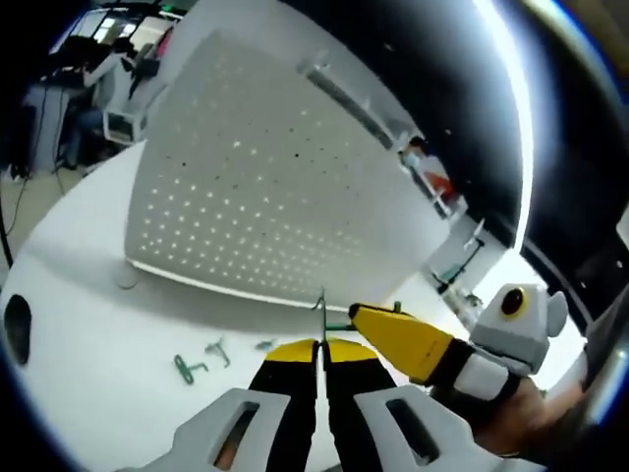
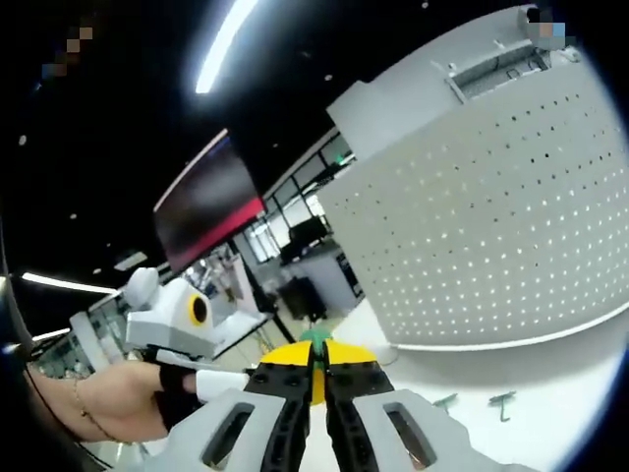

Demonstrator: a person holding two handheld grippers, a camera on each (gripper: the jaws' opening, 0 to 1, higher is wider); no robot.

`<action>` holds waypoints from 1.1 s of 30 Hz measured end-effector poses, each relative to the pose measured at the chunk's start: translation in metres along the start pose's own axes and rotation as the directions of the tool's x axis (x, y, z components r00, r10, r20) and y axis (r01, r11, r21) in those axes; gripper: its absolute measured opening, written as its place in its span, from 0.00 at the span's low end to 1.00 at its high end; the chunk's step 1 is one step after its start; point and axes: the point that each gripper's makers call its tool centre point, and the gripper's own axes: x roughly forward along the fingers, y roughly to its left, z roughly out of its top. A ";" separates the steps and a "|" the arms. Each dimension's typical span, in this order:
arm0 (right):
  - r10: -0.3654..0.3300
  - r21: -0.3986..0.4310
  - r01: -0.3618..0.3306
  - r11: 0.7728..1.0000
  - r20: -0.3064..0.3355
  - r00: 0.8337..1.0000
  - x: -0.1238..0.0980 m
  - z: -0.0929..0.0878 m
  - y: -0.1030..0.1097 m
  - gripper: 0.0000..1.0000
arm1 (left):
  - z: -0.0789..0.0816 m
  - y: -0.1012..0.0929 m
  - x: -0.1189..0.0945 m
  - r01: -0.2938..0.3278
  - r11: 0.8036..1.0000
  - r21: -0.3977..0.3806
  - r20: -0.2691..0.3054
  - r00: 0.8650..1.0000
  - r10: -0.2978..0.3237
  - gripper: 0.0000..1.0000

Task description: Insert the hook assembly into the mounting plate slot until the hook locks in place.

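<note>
The white perforated mounting plate point(image 1: 265, 197) stands upright on the white table point(image 1: 79, 295); in the right gripper view the plate point(image 2: 491, 236) is at the right. My left gripper point(image 1: 320, 346) is shut on a thin metal hook point(image 1: 320, 310) that sticks up between its yellow tips. My right gripper point(image 1: 356, 315) comes in from the right, its yellow jaw tip touching the hook's green part. In its own view the right gripper point(image 2: 316, 354) is shut with a green piece point(image 2: 319, 338) at its tip. Both grippers sit in front of the plate, apart from it.
Several loose green hooks point(image 1: 187, 369) lie on the table left of my left gripper, and two more hooks point(image 2: 503, 398) lie below the plate. A hand point(image 2: 108, 398) holds the left gripper's white body point(image 2: 172, 315). Desks and a seated person point(image 1: 93, 88) are far off.
</note>
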 end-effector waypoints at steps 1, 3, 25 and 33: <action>0.006 0.004 -0.006 1.000 -0.012 1.000 0.000 -0.001 0.001 0.02 | 0.001 0.002 0.000 -0.004 1.000 0.008 0.000 1.000 0.004 0.01; 0.010 0.004 -0.010 1.000 -0.025 1.000 0.000 -0.001 0.002 0.04 | 0.000 0.003 0.000 -0.007 1.000 0.021 -0.006 1.000 0.007 0.01; 0.077 0.016 -0.076 0.997 -0.107 0.991 -0.007 0.001 0.001 0.04 | 0.012 -0.001 -0.005 -0.082 0.921 0.380 0.012 0.996 0.084 0.01; 0.097 0.062 -0.089 0.994 -0.138 0.986 0.003 -0.004 0.008 0.04 | 0.012 0.000 -0.008 -0.092 0.906 0.412 0.011 0.995 0.096 0.01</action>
